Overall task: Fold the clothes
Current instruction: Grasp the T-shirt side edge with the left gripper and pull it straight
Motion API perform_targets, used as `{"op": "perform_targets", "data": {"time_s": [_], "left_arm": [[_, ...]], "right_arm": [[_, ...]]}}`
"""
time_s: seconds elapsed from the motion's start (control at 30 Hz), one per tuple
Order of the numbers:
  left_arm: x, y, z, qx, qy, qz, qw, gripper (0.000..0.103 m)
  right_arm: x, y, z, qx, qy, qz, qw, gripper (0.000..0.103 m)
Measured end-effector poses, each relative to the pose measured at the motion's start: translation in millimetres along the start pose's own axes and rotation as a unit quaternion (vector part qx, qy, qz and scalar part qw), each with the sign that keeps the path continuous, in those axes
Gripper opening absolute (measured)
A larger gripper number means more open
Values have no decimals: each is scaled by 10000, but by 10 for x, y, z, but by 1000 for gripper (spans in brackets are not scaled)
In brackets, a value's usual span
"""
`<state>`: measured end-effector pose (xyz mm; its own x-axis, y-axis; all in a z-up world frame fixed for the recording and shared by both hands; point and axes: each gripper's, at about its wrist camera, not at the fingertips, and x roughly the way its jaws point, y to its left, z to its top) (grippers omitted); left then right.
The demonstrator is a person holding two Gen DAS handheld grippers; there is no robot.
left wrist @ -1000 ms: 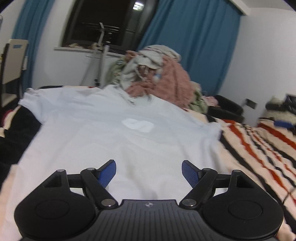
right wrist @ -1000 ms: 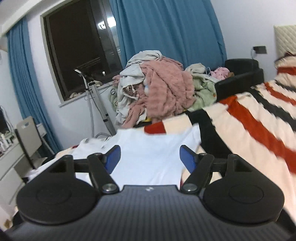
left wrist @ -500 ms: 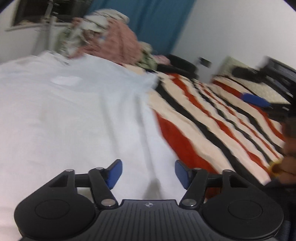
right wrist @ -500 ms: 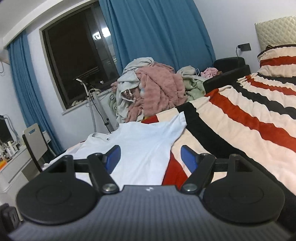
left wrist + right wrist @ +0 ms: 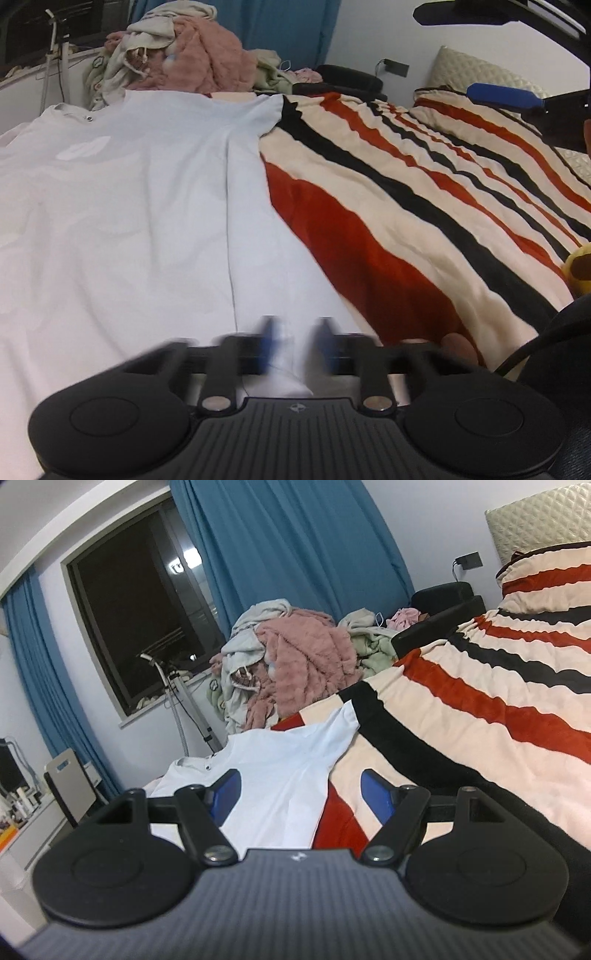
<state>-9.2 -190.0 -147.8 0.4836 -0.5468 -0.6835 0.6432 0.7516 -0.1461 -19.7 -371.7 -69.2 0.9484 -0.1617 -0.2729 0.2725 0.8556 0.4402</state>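
White t-shirt (image 5: 122,221) is spread flat on the striped blanket (image 5: 424,192), filling the left half of the left wrist view. Left gripper (image 5: 294,343) sits at its bottom hem, fingers blurry and nearly together with shirt fabric between them, so can't tell if it's actually clamped. Right gripper (image 5: 301,794) is spread apart, bottom center of its view, above the shirt's edge. Laundry pile (image 5: 291,664) in the background.

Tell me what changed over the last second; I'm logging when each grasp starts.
The left tongs swung from the middle of the white shirt to its right hem edge and narrowed around the fabric, blurred mid-close. The right tongs remain open, holding nothing. The shirt is still flat on the striped blanket.
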Motion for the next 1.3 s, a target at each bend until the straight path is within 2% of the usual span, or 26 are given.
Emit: {"op": "perform_targets", "data": {"time_s": [0.2,0.33,0.43,0.53,0.63,0.73,0.8,0.97,1.13,1.3], "left_arm": [[-64,-112,196,-286,-122,-864,9958,0],[96,-374,301,-248,57,-1370,9902,0],[303,-537,279,-149,277,-1468,9887,0],[508,-641,225,-97,519,-1449,9880,0],[416,-600,195,6,431,-1332,9902,5],[71,-429,191,34,99,-1042,9945,19],[-130,-306,163,68,-102,-813,9966,41],[-433,-67,68,104,-379,-223,9990,41],[-327,-25,-44,339,-145,190,9991,41],[-201,-117,-180,800,17,366,9961,38]], "right_arm": [[-127,-118,68,229,-459,52,9987,74],[-188,-181,106,324,-692,103,9970,74],[-199,-198,119,307,-767,132,9965,74],[-132,-142,78,96,-593,206,9980,74],[-89,-146,67,123,-468,171,9987,74],[-92,-149,62,203,-429,198,9987,74],[-90,-144,57,214,-401,238,9987,74],[-46,-100,26,181,-226,310,9991,74],[-22,-70,12,148,-134,264,9995,74],[-8,-83,10,198,-68,240,9995,74]]}}
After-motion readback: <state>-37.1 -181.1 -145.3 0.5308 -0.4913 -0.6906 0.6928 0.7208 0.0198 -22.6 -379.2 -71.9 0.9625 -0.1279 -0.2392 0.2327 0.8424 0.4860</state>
